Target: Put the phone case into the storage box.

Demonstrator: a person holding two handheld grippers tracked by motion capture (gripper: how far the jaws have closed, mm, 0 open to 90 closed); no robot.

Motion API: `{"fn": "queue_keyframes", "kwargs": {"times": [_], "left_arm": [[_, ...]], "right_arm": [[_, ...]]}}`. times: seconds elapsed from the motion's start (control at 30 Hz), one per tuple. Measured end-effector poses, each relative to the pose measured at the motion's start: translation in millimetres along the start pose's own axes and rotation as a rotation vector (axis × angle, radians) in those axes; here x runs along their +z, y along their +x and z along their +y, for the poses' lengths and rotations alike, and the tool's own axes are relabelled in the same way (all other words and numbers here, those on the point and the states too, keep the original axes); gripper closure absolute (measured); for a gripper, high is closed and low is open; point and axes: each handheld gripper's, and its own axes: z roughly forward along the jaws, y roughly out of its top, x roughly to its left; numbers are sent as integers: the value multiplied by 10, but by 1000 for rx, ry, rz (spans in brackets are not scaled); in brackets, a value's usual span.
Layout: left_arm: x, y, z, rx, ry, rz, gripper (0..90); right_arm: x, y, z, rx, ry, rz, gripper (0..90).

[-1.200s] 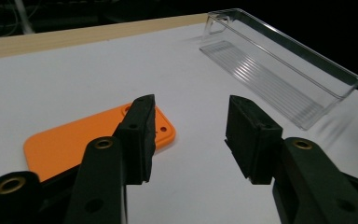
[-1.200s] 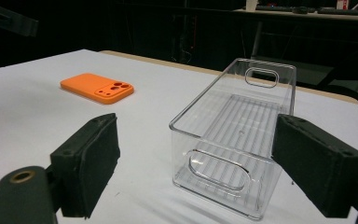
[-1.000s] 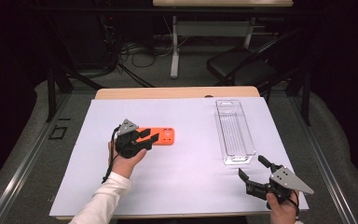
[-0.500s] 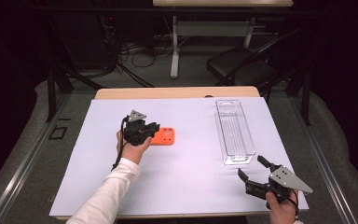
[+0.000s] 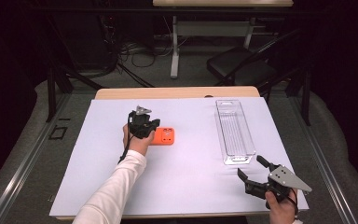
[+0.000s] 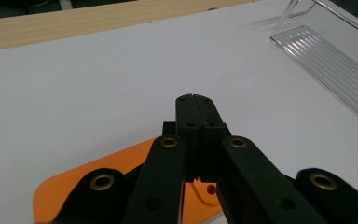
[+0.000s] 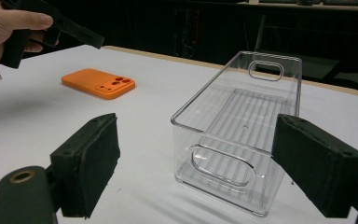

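The left claw (image 5: 145,125), jaws pinched together on nothing, hangs over the left end of the orange phone case (image 5: 163,136), which runs left-to-right, so that hand's way nearer.

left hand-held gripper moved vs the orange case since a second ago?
Yes. The left hand-held gripper has shifted from the left end of the orange phone case up and right, toward the clear bin, and hangs over it. Its jaws have just closed, empty.

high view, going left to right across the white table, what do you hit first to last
left claw (jaws shut, nothing between them) → orange phone case → clear plastic bin → right claw, jaws open
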Motion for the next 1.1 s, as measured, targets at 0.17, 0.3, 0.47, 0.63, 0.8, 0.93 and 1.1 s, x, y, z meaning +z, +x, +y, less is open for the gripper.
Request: {"fn": "queue_keyframes", "kwargs": {"times": [0.17, 0.3, 0.47, 0.63, 0.8, 0.93, 1.1], "left_arm": [[131, -4, -34, 6, 13, 4, 900], [231, -28, -62, 2, 24, 2, 900], [350, -45, -57, 0, 32, 17, 900], [483, -40, -63, -7, 45, 35, 900], [573, -7, -87, -39, 57, 46, 900], [613, 26, -101, -47, 71, 57, 900], [653, 64, -121, -59, 89, 65, 900]], "right_arm": [[-3, 1, 2, 0, 0, -1, 144], [2, -10, -1, 4, 4, -4, 143], [0, -17, -1, 6, 0, -7, 144], [-1, -14, -1, 8, 1, -6, 143], [-2, -14, -1, 9, 1, -5, 144], [-1, -16, -2, 12, -1, -2, 144], [7, -20, -7, 18, 3, 1, 144]]}}
